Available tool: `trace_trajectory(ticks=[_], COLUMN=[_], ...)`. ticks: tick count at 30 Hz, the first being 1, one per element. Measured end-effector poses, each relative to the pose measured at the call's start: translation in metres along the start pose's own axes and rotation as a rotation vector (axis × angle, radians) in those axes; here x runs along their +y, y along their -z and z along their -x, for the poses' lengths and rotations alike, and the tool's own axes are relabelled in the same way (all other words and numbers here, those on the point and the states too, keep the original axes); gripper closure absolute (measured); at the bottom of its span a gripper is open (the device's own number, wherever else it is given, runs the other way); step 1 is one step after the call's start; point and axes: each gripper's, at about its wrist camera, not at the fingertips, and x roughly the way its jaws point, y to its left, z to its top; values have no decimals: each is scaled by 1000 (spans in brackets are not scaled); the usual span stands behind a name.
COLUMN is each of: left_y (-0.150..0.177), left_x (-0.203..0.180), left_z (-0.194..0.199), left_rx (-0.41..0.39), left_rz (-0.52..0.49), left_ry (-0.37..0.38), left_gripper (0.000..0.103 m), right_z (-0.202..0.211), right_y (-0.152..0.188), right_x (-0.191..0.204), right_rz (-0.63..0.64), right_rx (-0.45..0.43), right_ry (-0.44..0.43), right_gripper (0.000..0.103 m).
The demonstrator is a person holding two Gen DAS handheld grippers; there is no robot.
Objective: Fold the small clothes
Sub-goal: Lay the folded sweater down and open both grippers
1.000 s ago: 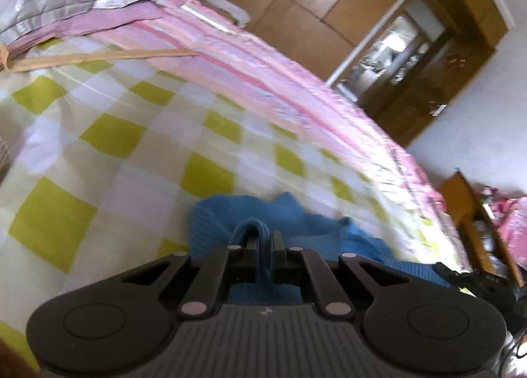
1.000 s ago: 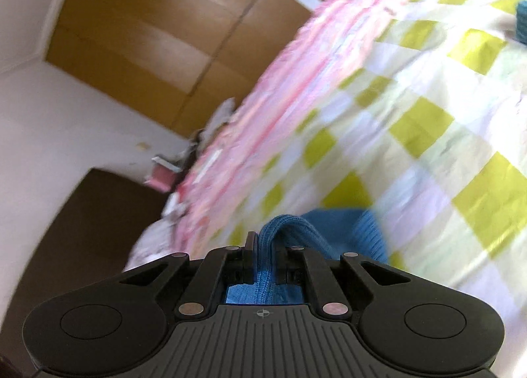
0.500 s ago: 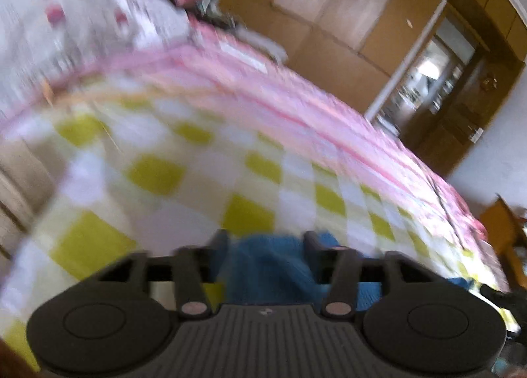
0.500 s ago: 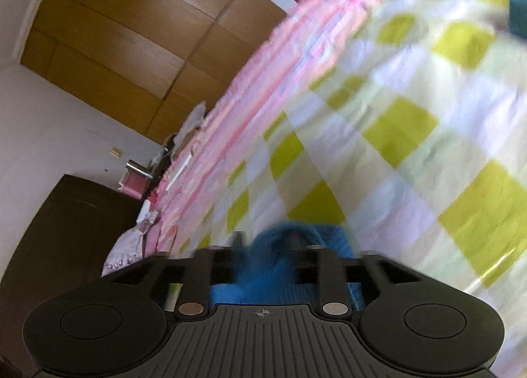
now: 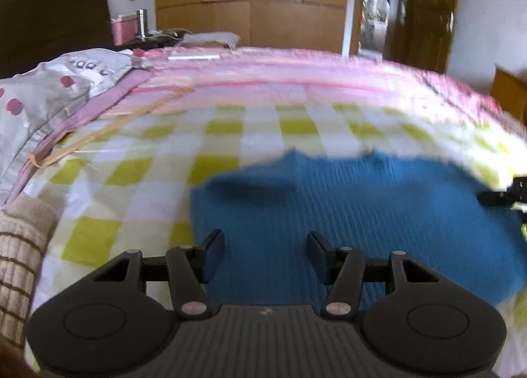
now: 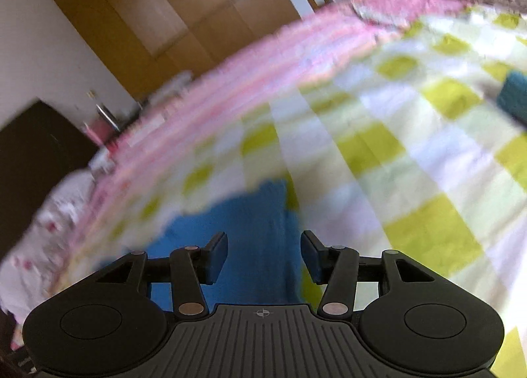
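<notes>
Currently I see, at the far left of the left wrist view, a beige ribbed garment (image 5: 19,266) at the edge of the bed (image 5: 158,160), untouched. Next along, my left gripper (image 5: 265,254) hangs over the blue knit garment (image 5: 346,223), jaws spread and pinching nothing; the knit lies flat on the checked bedcover beneath them. At that view's right edge a dark gripper part shows, presumably my right gripper (image 6: 264,254). In its own view the jaws stand apart over a narrower edge of the same garment, nothing clamped. Judgement: the garment appears laid down after a fold. To do this step well, I should lift both grippers clear without snagging the loose knit, then check edge alignment.
</notes>
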Motion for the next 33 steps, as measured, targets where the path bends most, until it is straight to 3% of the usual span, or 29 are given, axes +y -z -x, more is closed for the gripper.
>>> trace_trajectory(ticks=[5, 12, 19, 27, 33], left_y=[6, 2, -4, -4, 31], left_x=[-14, -24, -50, -95, -150], left_z=[2, 7, 15, 27, 51], left_rx=[12, 13, 3, -2, -88], left_rz=[-66, -84, -145, -224, -426], left_ry=[-23, -15, 1, 66, 141], left_gripper=[44, 44, 44, 43, 40], right_z=[6, 19, 19, 34, 41], right_y=[5, 8, 7, 4, 1], right_x=[-2, -5, -10, -23, -44], right_rz=[10, -9, -14, -57, -120], right_rx=[-11, -21, 20, 19, 32], right_ry=[-20, -60, -57, -113, -155], right_gripper=[55, 54, 55, 54, 52])
